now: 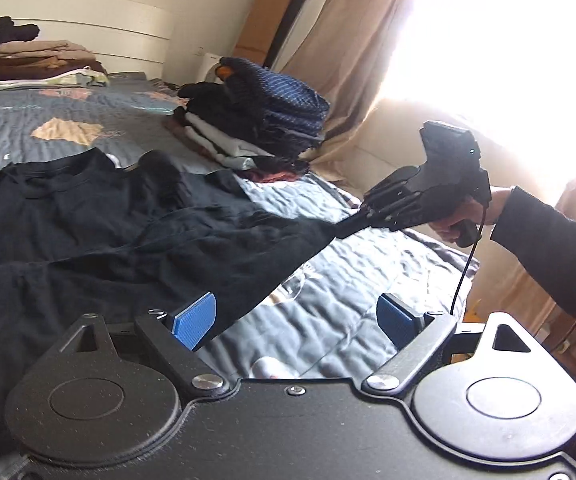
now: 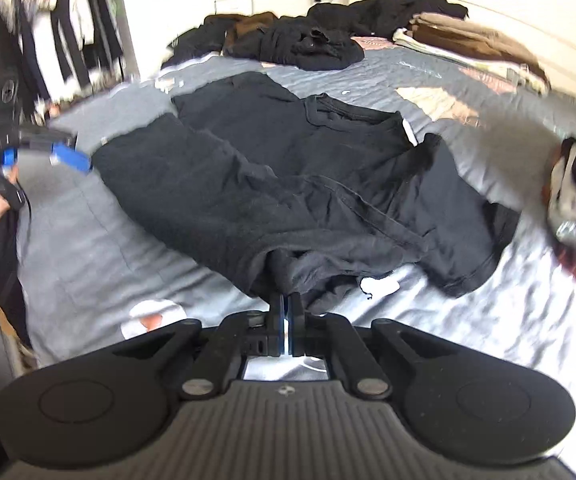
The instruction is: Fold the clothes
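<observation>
A black T-shirt (image 1: 128, 220) lies spread on the grey quilted bed (image 1: 348, 300), collar toward the headboard. My right gripper (image 1: 354, 224) is shut on a bunched corner of the T-shirt's hem, and that corner is lifted and stretched taut. In the right wrist view, the T-shirt (image 2: 288, 168) gathers into folds where the right gripper (image 2: 286, 300) pinches it. My left gripper (image 1: 296, 320) is open with nothing between its blue pads (image 1: 194, 320), just beside the shirt's near edge. In the right wrist view, the left gripper (image 2: 68, 156) sits at the shirt's far left side.
A stack of folded dark clothes (image 1: 256, 120) sits at the bed's right edge. A folded brown and beige stack (image 1: 40, 60) is by the headboard. Loose dark garments (image 2: 308, 40) lie at the back. Hanging clothes (image 2: 48, 20) and curtains (image 1: 348, 60) flank the bed.
</observation>
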Tool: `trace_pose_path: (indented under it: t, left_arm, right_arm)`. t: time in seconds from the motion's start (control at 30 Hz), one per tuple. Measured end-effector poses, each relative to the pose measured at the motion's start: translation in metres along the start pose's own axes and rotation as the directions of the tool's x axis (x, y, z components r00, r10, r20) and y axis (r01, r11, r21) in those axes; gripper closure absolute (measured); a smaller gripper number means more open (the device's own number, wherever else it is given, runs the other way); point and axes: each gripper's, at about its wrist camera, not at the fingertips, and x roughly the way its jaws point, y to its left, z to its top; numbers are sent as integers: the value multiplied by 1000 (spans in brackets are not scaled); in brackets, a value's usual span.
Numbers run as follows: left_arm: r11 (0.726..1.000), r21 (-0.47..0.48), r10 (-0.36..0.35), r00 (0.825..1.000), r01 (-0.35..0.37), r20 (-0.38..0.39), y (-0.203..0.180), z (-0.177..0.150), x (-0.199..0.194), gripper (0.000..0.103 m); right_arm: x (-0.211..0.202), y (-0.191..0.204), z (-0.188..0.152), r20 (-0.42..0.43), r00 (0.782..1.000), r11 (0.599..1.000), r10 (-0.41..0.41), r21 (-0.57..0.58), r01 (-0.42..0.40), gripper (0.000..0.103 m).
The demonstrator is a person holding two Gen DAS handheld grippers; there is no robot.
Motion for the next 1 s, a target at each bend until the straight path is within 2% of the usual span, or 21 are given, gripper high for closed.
trace_pose_path:
  t: [0.17, 0.3, 0.4, 0.47, 0.57, 0.67, 0.73, 0.8, 0.87, 1.0]
  left_arm:
    - [999, 5, 48, 997, -48, -66, 10, -21, 35, 13]
    - [989, 48, 142, 981, -137, -128, 26, -44, 56, 13]
    - [990, 38, 143, 977, -138, -156, 32, -51, 60, 13]
    - [991, 42, 135, 979, -130, -154, 31, -48, 57, 13]
    - [984, 59, 173, 974, -166, -143, 27, -37, 52, 13]
    - [974, 66, 226, 962, -218, -150, 28, -33, 53, 13]
    - [970, 62, 243, 958, -236, -155, 28, -33, 53, 13]
    - [968, 61, 250, 955, -244, -158, 26, -34, 52, 13]
    - [968, 63, 250, 955, -243, -161, 23, -34, 51, 13]
    - [970, 60, 240, 958, -234, -157, 19, -34, 44, 13]
  right_arm:
    - [41, 4, -15, -146, 989, 999, -17, -32, 13, 102]
    - [59, -1, -25, -170, 985, 1000, -15, 9, 17, 101]
    - [56, 2, -26, -195, 980, 1000, -27, -2, 27, 98]
    - [47, 2, -23, -196, 980, 999, -24, 33, 31, 97]
    - [29, 2, -15, -163, 987, 993, -8, 113, 27, 90]
    - [16, 7, -3, -28, 999, 975, 28, 220, -21, 70]
    - [18, 16, 3, 54, 998, 962, 39, 268, -52, 50]
    - [31, 25, 6, 97, 993, 948, 64, 306, -91, 46]
    - [52, 33, 7, 77, 993, 943, 85, 314, -106, 46]
    - [96, 28, -6, -79, 994, 938, 79, 343, -47, 46]
